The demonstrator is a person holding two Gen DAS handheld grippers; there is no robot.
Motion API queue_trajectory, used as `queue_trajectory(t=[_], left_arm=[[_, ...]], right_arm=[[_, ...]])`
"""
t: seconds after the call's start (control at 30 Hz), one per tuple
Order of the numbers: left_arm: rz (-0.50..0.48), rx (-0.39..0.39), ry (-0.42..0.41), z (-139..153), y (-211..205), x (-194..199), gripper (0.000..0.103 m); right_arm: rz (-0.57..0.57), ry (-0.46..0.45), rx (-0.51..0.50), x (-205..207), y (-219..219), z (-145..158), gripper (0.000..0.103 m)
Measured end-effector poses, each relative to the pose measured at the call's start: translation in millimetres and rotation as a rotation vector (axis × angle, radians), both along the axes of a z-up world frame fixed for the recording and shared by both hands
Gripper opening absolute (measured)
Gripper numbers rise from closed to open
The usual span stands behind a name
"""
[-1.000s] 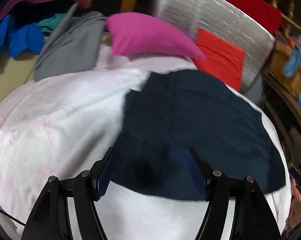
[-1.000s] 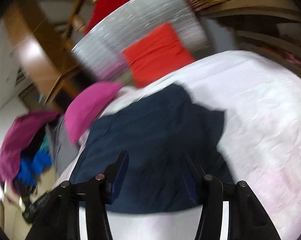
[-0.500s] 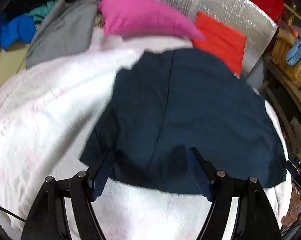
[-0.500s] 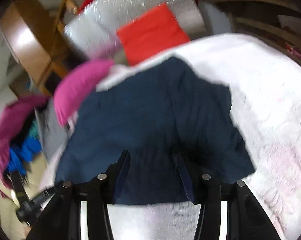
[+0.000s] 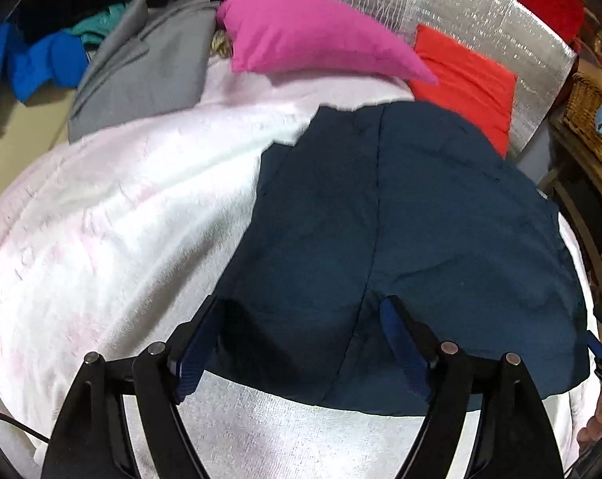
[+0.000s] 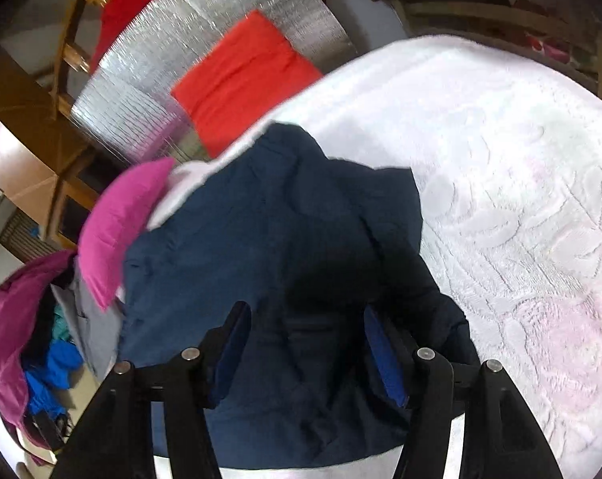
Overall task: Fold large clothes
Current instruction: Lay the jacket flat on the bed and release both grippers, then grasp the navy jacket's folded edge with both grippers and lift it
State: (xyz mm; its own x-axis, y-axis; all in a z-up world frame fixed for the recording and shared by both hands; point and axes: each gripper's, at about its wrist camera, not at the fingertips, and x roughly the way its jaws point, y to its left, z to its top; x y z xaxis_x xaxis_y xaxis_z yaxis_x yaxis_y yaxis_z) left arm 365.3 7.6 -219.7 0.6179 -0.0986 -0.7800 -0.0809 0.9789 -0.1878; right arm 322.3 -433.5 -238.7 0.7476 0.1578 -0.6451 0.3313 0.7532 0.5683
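Note:
A dark navy garment [image 5: 400, 219] lies spread flat on the white bedspread [image 5: 121, 219]. It also shows in the right wrist view [image 6: 269, 239]. My left gripper [image 5: 301, 315] is open and empty, its blue-padded fingers just above the garment's near hem. My right gripper [image 6: 304, 319] is open and empty, low over the garment's near part, casting a dark shadow on it. The tip of the right gripper shows at the far right edge of the left wrist view [image 5: 598, 355].
A magenta pillow [image 5: 312, 36], an orange-red cushion [image 5: 468, 80] and a silver foil panel [image 5: 460, 8] stand at the bed's head. A grey garment [image 5: 141, 72] and a pile of blue, teal and purple clothes [image 5: 41, 56] lie at the left. A wicker basket [image 5: 592, 119] is at the right.
Both grippers have moved in closer and lower over the navy garment's near edge. The garment lies as before. Both grippers stayed open.

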Motion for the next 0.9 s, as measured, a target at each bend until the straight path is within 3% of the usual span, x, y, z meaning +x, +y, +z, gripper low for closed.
queue_trajectory(t=[0.27, 0.43, 0.57, 0.7, 0.9], left_arm=[[0.046, 0.083, -0.143, 23.9, 2.0, -12.0, 0.081], [0.053, 0.135, -0.181, 26.0, 3.3, -8.1, 0.081], [0.057, 0.166, -0.194, 26.4, 0.0, -12.9, 0.081], [0.067, 0.18, -0.202, 27.4, 2.0, -14.2, 0.081], [0.07, 0.19, -0.205, 27.6, -1.4, -15.5, 0.081]], right_arm=[[0.01, -0.067, -0.087, -9.5, 17.9, 22.8, 0.063], [0.013, 0.009, -0.141, -0.3, 21.6, 13.9, 0.062], [0.018, 0.106, -0.161, 23.6, 17.7, -12.8, 0.061], [0.037, 0.115, -0.198, 30.9, 19.2, -15.4, 0.063], [0.031, 0.094, -0.134, 24.0, 10.3, -7.7, 0.063]])
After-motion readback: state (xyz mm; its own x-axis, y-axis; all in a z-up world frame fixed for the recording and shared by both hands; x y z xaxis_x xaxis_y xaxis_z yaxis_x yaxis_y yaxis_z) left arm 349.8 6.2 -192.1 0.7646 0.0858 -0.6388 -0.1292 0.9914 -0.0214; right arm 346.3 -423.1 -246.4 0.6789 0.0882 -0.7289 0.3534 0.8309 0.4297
